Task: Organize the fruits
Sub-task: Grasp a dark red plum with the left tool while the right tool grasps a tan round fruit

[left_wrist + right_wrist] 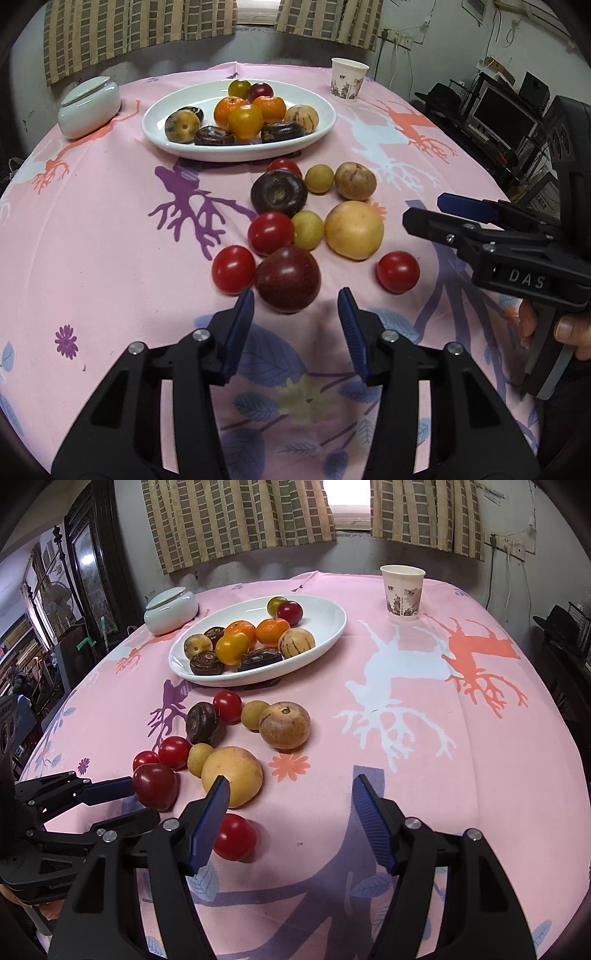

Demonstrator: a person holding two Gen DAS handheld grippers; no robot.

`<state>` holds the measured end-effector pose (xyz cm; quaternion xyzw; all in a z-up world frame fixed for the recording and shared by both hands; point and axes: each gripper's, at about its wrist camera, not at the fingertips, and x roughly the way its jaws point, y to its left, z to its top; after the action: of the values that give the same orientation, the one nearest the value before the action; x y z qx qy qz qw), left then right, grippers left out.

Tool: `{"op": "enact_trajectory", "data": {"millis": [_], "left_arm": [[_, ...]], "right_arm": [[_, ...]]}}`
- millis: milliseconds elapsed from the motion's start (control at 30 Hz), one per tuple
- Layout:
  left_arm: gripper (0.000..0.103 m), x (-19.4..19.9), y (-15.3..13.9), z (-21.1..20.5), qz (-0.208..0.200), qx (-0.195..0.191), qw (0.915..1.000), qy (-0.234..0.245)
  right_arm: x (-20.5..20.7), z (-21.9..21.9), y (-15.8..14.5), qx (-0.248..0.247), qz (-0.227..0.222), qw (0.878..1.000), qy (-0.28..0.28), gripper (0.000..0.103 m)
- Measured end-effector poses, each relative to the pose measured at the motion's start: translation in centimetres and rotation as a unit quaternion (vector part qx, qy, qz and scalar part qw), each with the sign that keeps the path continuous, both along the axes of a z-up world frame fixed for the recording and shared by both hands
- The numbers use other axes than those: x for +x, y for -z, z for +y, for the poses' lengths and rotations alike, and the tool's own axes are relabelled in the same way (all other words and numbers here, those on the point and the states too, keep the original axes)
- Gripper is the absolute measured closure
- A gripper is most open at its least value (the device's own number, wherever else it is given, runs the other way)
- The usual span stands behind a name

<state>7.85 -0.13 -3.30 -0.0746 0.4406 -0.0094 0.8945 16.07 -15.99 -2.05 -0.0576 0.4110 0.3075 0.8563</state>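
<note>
A white oval plate (159, 129) (332, 627) at the back holds several fruits. Loose fruits lie on the pink cloth in front of it: a dark red plum (287, 278) (155, 785), red cherry tomatoes (233, 269), a yellow round fruit (354, 229) (232, 775), a brown striped fruit (355, 181) (283, 724), a dark purple fruit (279, 192). My left gripper (296, 303) (122, 801) is open, its fingertips either side of the plum's near edge. My right gripper (290, 792) (421, 210) is open and empty, just right of the yellow fruit; a tomato (234, 836) lies by its left finger.
A white lidded jar (88, 107) (170, 609) stands left of the plate. A paper cup (348, 78) (402, 592) stands at the back right. The round table drops off on all sides; shelves with electronics (509, 110) are to the right.
</note>
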Motion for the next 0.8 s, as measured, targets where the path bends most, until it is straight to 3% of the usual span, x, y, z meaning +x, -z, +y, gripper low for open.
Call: {"op": "enact_trajectory", "data": {"millis": [433,533,700,800], "left_arm": [[0.055,1.9,0.4,-0.8,-0.012,0.027,0.9995,-0.012],[0.064,1.8,0.5,-1.1,-0.021,0.052,0.9983,-0.012],[0.064,0.7,-0.3,-1.0,-0.023,0.028,0.9993,0.004],[0.064,-0.5,-1.3,-1.2,-0.036,0.039,0.9985,0.016]], "right_arm": [[-0.2,0.2,-0.1,-0.002,0.000,1.000,0.001,0.034],[-0.3,0.2,-0.1,-0.004,0.000,1.000,0.002,0.034],[-0.1,0.0,-0.1,-0.004,-0.002,1.000,0.004,0.034],[0.1,-0.2,0.0,-0.005,0.000,1.000,0.009,0.034]]}}
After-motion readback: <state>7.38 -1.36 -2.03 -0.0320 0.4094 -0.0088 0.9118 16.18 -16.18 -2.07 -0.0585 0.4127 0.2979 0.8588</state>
